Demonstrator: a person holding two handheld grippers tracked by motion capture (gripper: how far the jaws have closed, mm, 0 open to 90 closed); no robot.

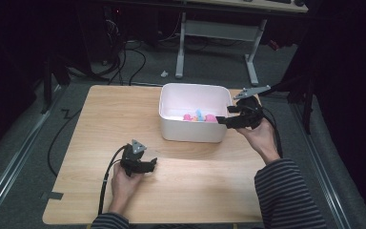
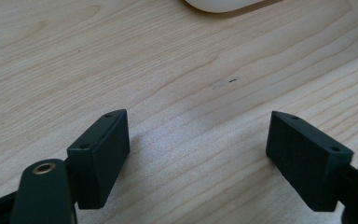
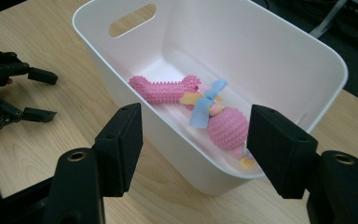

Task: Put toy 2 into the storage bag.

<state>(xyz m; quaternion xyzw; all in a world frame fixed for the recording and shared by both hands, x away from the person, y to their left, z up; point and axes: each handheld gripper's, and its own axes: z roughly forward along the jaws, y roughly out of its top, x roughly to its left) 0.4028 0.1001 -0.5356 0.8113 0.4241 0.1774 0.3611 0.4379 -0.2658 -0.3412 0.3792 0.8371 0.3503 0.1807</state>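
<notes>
Risk is posed to the white bin (image 3: 279,60) rim, easily clipped by the right gripper (image 3: 196,140), whose empty jaws are parted above the pink toys (image 3: 227,127); the left gripper (image 2: 198,154) is held wide, empty.

Black left gripper (image 1: 147,164) and right gripper (image 1: 224,120) have blocky screwed jaws, grey plates, cables; sleeves striped.

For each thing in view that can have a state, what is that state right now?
White tub: upright, open-topped, on the table.
Pink bone toy: lying on the tub floor.
Pink ball toy: lying in the tub beside the ribbons.
Left gripper: open, empty, over bare table.
Right gripper: open, empty, at the tub's rim.
</notes>
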